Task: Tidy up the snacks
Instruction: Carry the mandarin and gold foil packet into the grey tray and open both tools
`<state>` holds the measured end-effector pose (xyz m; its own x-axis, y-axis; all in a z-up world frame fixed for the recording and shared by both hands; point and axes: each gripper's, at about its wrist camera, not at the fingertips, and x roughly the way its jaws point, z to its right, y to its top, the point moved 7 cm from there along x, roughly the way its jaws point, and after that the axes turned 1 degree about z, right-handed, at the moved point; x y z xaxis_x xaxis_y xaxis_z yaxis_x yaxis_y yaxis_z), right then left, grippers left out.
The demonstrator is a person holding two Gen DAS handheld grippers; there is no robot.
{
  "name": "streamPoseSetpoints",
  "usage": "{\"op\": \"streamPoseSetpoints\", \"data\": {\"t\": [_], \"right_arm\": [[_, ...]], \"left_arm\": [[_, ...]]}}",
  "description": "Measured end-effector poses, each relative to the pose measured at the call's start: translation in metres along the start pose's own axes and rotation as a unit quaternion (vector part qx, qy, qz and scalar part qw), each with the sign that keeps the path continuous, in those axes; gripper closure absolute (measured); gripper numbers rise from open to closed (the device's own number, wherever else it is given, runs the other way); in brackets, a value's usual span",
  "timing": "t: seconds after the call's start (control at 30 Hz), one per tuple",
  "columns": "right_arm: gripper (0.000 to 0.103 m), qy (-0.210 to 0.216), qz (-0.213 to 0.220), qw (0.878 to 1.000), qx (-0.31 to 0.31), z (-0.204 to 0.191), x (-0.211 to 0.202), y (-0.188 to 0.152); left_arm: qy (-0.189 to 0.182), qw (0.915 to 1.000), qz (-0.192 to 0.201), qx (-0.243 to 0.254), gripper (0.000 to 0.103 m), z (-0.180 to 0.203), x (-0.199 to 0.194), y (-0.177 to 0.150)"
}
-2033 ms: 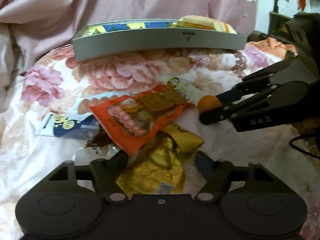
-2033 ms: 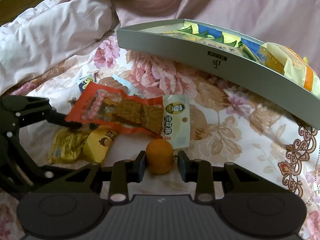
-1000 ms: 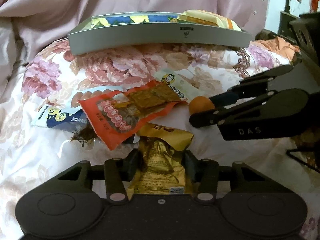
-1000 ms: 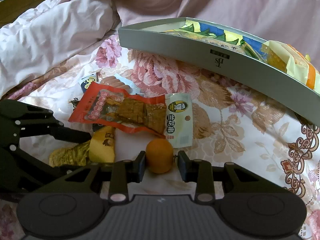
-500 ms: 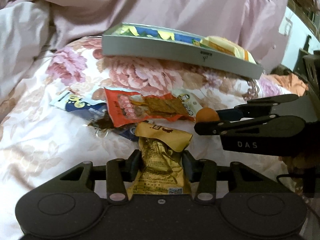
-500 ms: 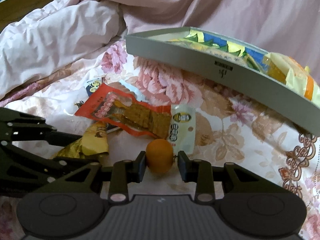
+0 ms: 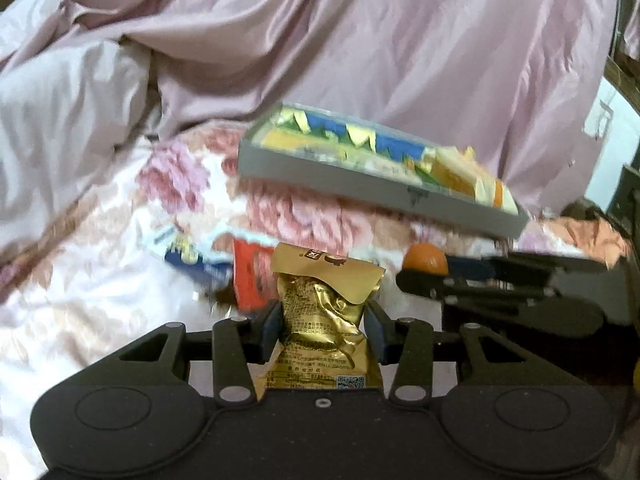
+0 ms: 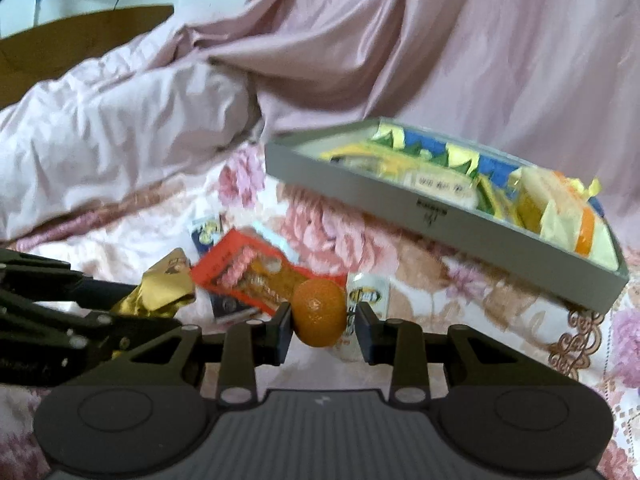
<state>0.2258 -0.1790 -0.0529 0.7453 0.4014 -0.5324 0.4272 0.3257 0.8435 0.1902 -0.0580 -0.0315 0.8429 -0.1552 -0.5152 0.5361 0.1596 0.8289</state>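
Note:
My left gripper (image 7: pixel 322 326) is shut on a gold foil snack packet (image 7: pixel 322 308), held upright above the floral bedspread. My right gripper (image 8: pixel 322 326) is shut on a small orange fruit (image 8: pixel 318 306), also raised off the bed. In the left wrist view the right gripper (image 7: pixel 424 280) with the orange fruit (image 7: pixel 426 262) shows at the right. In the right wrist view the left gripper's fingers (image 8: pixel 80 304) show at the left with the gold packet (image 8: pixel 160 284). A grey tray (image 8: pixel 460 224) full of wrapped snacks lies beyond both. A red-orange snack packet (image 8: pixel 256 270) lies on the bed.
A blue and white packet (image 7: pixel 188 252) and a white packet with a yellow logo (image 8: pixel 370 294) lie on the bedspread near the red one. A rumpled pink duvet (image 8: pixel 120 128) rises behind and to the left. The grey tray (image 7: pixel 360 184) sits in front of the pink folds.
Both grippers have risen off the bedspread with their loads. The left one lifted the gold packet and rolled. The tray now looks tilted and farther off in both views.

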Motion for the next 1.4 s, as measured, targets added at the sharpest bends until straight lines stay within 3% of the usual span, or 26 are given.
{"op": "streamPoseSetpoints", "data": {"t": [0.5,0.83,1.1,1.4], "right_arm": [[0.066,-0.059,0.107,0.991,0.055,0.049,-0.012,0.037],[0.065,-0.106,0.161,0.980,0.049,0.088,0.006,0.052],[0.065,-0.111,0.163,0.977,0.078,0.105,0.024,0.057],[0.065,-0.096,0.147,0.979,0.104,0.114,0.041,0.053]], "left_arm": [[0.001,0.9991,0.043,0.009,0.056,0.052,0.046,0.095],[0.040,0.9956,0.084,0.001,0.056,0.057,0.093,0.150],[0.050,0.9949,0.087,-0.004,0.055,0.064,0.134,0.165],[0.060,0.9959,0.067,0.000,0.055,0.067,0.161,0.153]]}}
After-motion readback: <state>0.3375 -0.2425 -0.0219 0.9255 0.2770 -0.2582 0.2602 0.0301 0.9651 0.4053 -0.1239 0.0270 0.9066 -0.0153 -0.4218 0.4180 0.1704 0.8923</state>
